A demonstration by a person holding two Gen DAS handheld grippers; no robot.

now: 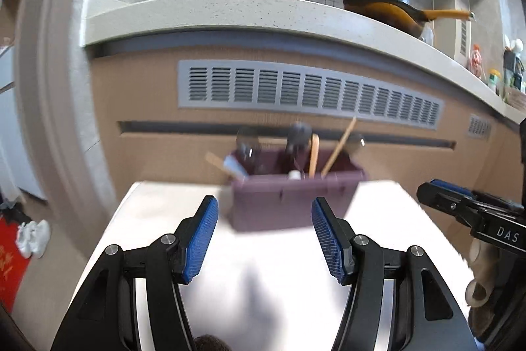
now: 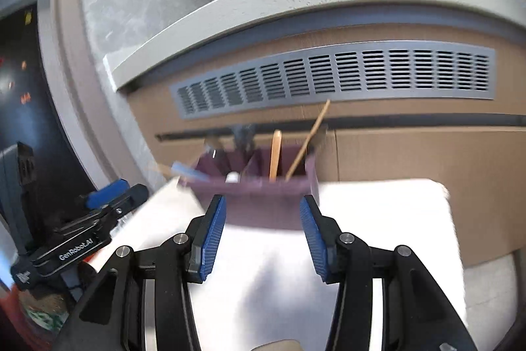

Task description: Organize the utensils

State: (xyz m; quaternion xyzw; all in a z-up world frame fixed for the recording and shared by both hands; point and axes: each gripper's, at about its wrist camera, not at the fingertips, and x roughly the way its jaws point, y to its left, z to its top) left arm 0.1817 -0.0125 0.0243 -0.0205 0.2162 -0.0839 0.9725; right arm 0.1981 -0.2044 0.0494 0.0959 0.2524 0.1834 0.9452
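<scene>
Left gripper (image 1: 264, 232): wide, empty — poised near the caddy.
Right gripper (image 2: 263, 234): wide, empty.
Purple caddy (image 1: 289, 198): far worktop (image 1: 378, 219) edge, utensils upright — sorted by compartment, probably.

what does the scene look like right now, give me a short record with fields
surface: white table
container: purple utensil holder at the table's far edge, with inner dividers
contents: wooden chopstick leaning right, wooden handle upright, dark-headed utensil, blurred; the rest too blurred to name
left tongs: open, empty, aimed at the holder, not touching it
right tongs: open, empty, aimed at the holder, not touching it
background: counter with a frying pan, grey vent grille below
</scene>
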